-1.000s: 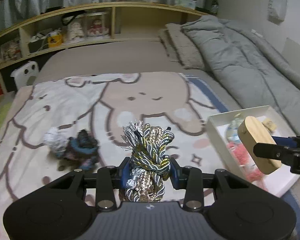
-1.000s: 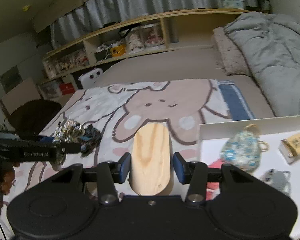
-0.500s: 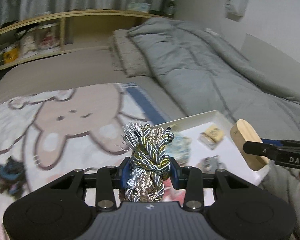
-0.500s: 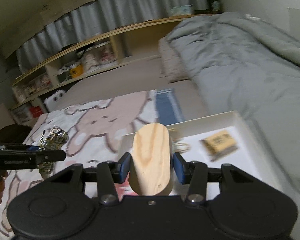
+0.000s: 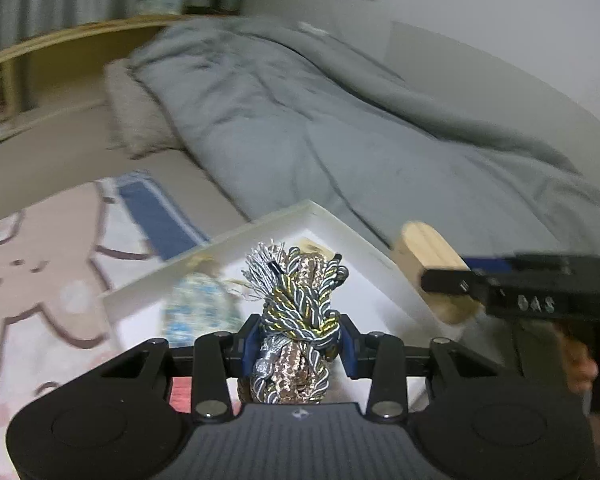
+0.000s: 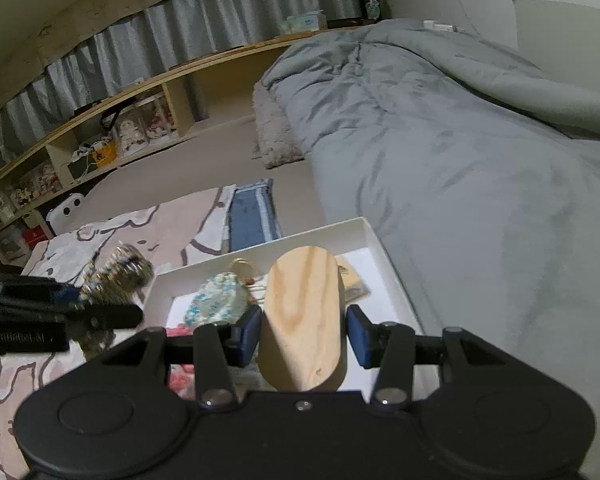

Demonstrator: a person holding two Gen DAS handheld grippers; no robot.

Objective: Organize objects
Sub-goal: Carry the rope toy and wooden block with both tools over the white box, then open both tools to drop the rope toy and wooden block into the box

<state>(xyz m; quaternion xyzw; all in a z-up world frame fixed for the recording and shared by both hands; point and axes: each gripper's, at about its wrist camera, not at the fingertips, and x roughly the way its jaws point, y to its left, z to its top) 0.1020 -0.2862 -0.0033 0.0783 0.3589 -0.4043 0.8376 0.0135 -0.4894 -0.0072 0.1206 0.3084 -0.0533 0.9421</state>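
My left gripper is shut on a bundle of grey, yellow and bronze twisted cord, held over the near part of the white tray. My right gripper is shut on an oval wooden block, which hangs above the tray's middle. Inside the tray lie a floral pouch, a small tan box and something pink. In the left wrist view the wooden block sits beyond the tray's right rim. The right wrist view shows the cord bundle at the tray's left edge.
A grey duvet fills the bed to the right of the tray and behind it. A bear-print blanket with a blue strip lies to the left. A fluffy pillow and wooden shelves stand at the back.
Both grippers have swung to the right, from over the bear blanket to over the white tray, each keeping its load. The dark yarn pieces on the blanket have left the view.
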